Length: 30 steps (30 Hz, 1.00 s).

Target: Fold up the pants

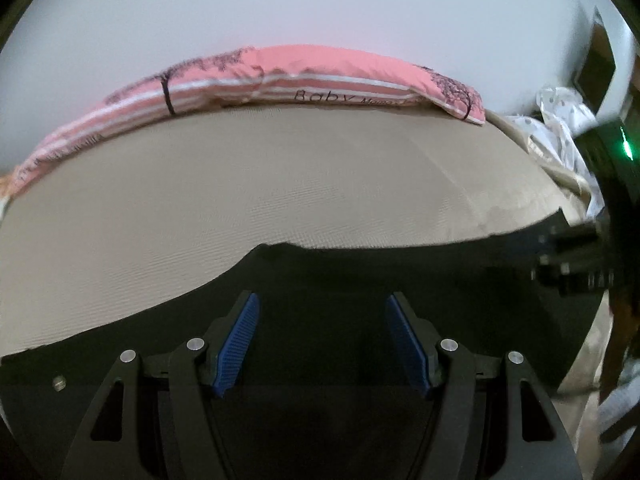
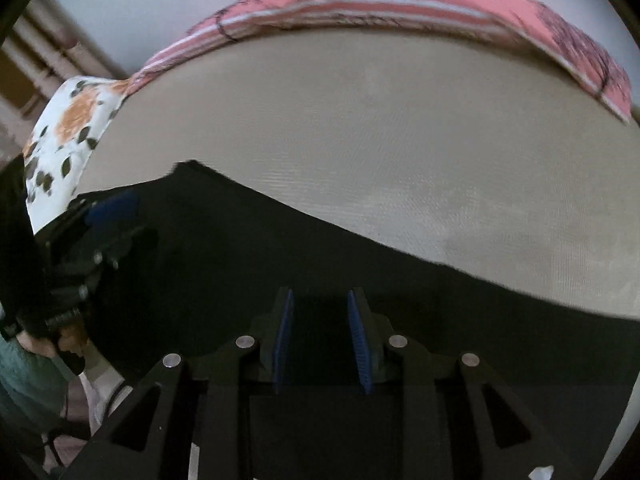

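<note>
Pink pillow (image 1: 280, 76) — lettered "Baby"; black pants (image 1: 320, 272) on beige bed (image 1: 240, 184); left hand-held gripper (image 1: 322, 308) wide apart, right hand-held gripper (image 2: 320, 300) narrowly parted — both empty.

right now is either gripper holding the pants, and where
Nothing is held. The left gripper and the right gripper both stand open over the black pants, with no cloth pinched between the blue pads.

My fingers (image 1: 238, 344) carry blue ribbed pads on black frames. The pants (image 2: 280, 248) are plain black. The bed (image 1: 240, 184) is beige; behind it, a pink white-striped pillow (image 1: 320, 76) bears black tree prints and lettering.
</note>
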{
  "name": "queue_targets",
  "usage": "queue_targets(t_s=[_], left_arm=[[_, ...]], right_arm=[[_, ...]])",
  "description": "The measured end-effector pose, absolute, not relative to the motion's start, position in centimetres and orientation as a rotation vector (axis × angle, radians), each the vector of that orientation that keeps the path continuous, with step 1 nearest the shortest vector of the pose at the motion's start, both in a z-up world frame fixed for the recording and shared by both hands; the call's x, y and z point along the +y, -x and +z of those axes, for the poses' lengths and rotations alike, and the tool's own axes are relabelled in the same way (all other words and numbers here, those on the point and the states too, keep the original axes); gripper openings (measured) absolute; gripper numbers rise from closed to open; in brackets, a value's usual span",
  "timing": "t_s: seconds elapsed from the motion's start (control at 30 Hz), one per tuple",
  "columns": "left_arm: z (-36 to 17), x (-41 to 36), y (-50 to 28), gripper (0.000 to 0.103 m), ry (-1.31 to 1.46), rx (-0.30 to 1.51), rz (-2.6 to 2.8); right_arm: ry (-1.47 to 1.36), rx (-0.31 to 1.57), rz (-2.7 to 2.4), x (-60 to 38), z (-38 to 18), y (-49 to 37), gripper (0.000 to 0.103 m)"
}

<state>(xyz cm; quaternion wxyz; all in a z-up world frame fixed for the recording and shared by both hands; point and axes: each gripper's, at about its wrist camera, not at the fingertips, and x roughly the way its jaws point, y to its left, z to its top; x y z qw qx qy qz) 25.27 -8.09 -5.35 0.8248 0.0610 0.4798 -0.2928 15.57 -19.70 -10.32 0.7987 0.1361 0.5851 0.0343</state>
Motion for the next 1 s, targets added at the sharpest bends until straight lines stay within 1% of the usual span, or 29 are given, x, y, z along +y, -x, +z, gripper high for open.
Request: queue_targets(t_s=[0.27,0.4,0.43,0.47,0.5,0.57,0.67,0.77,0.9,1.0], left_arm=[[-8.9,-9.1,-28.7,0.067,-0.182,1.07,-0.497],[-9.6,-9.4,-29.6,0.067,-0.19,1.051,-0.469],[-9.7,-9.6,-29.7,0.068,-0.202,1.048,-0.463],[-9.8,-9.6,-29.6,0.072,-0.212,1.047,-0.459],[-9.9,-9.5,-29.8,0.077,-0.204,1.046,-0.451],[-10.2,-8.8,-30.4,0.082,-0.15,1.065,-0.444],[-10.2,-8.7,-30.6,0.084,-0.148,1.064,-0.448],[-10.2,-9.0,-30.3,0.09,-0.168,1.058,-0.444],[-9.9,-9.0,-30.3,0.091,-0.173,1.065,-0.432],[-8.4,-8.9,-29.4,0.091,-0.186,1.041,-0.42]], right_arm=[[-0.234,1.178,-0.034,-19.8,-12.5,-16.2,0.027],[-0.221,1.149,-0.062,-19.5,-12.8,-17.1,0.028],[-0.233,1.146,-0.062,-19.7,-12.8,-17.3,0.028],[-0.243,1.147,-0.06,-19.9,-12.7,-17.5,0.028],[-0.243,1.148,-0.053,-19.9,-12.6,-17.6,0.029],[-0.265,1.136,-0.038,-20.3,-12.1,-17.4,0.029],[-0.323,1.084,-0.05,-21.4,-10.3,-16.3,0.029],[-0.307,1.068,-0.102,-22.2,-9.3,-15.0,0.029],[-0.317,1.094,-0.152,-23.4,-9.8,-13.9,0.029],[-0.31,1.117,-0.195,-24.4,-11.0,-14.2,0.027]])
